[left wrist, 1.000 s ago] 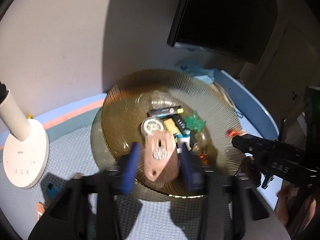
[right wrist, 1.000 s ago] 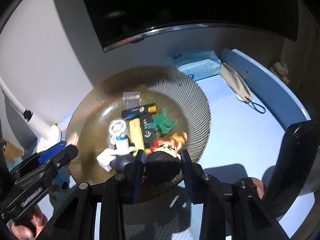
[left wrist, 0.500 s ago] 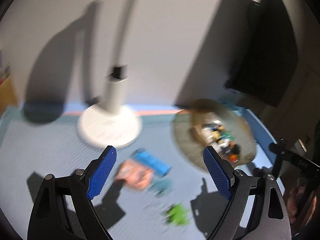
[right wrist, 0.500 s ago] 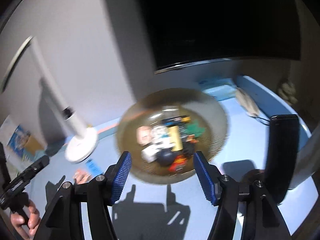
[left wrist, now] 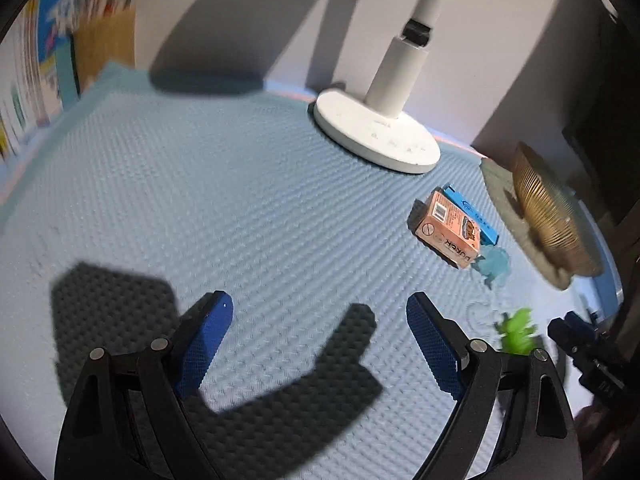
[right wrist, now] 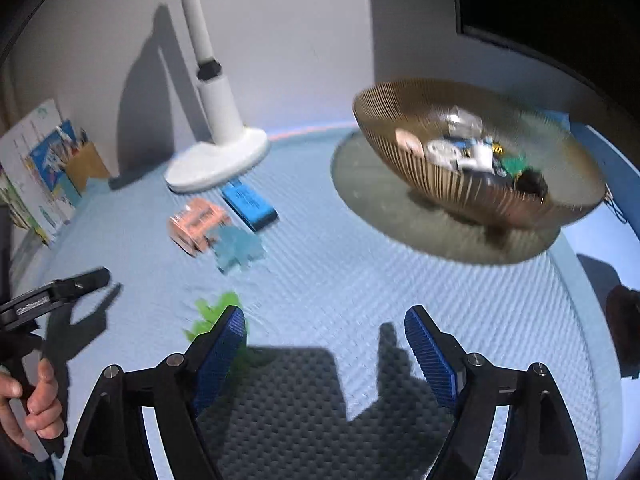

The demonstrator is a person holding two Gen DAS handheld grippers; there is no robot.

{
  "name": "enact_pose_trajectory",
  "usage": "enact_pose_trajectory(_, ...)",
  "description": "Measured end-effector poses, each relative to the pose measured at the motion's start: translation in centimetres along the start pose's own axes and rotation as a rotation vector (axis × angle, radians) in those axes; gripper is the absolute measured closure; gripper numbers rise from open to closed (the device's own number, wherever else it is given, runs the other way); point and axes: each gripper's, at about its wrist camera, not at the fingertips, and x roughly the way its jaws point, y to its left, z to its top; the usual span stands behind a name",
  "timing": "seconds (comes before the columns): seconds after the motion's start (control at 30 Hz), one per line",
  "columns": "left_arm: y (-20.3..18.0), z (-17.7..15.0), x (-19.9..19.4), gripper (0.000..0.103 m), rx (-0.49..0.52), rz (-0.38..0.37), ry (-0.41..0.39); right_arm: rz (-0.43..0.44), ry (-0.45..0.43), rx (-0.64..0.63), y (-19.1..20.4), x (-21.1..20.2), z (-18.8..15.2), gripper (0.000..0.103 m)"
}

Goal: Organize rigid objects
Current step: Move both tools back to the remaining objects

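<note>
A ribbed amber bowl [right wrist: 460, 188] holds several small objects and stands at the right; it also shows in the left wrist view [left wrist: 548, 216]. On the blue mat lie an orange box [left wrist: 448, 232], a blue bar [right wrist: 250, 202], a pale blue toy [right wrist: 238, 250] and a green toy [right wrist: 214, 312]. My left gripper [left wrist: 318, 340] is open and empty over bare mat. My right gripper [right wrist: 324, 344] is open and empty, its left finger just in front of the green toy.
A white lamp base [left wrist: 376, 136] with its pole stands at the back, also in the right wrist view [right wrist: 218, 156]. A pencil holder [right wrist: 86, 162] and booklets stand at the far left. A dark monitor [right wrist: 560, 12] hangs behind the bowl.
Both grippers let go of their objects in the bowl, opened, and pulled back and left. They now look over the mat with the loose items.
</note>
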Motion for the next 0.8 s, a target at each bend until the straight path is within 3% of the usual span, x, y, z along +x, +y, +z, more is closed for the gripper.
enact_pose_trajectory(0.2, -2.5, -0.3, 1.0, 0.012, 0.113, 0.076, 0.024, -0.015, 0.053, 0.028, -0.4, 1.3, 0.0, 0.011)
enact_pose_trajectory(0.4, -1.1, -0.2, 0.9, 0.004, 0.081, 0.03, 0.03, -0.014, 0.082, 0.009, -0.2, 1.8, -0.1, 0.007)
enact_pose_trajectory(0.63, -2.1, -0.3, 1.2, 0.004, 0.116, 0.087, 0.037, -0.015, 0.09, -0.002, -0.1, 2.1, 0.0, 0.003)
enact_pose_trajectory(0.8, -5.1, 1.4, 0.6, 0.004, 0.163, -0.002, 0.041, -0.001, 0.091, 0.004, -0.2, 2.1, 0.0, 0.001)
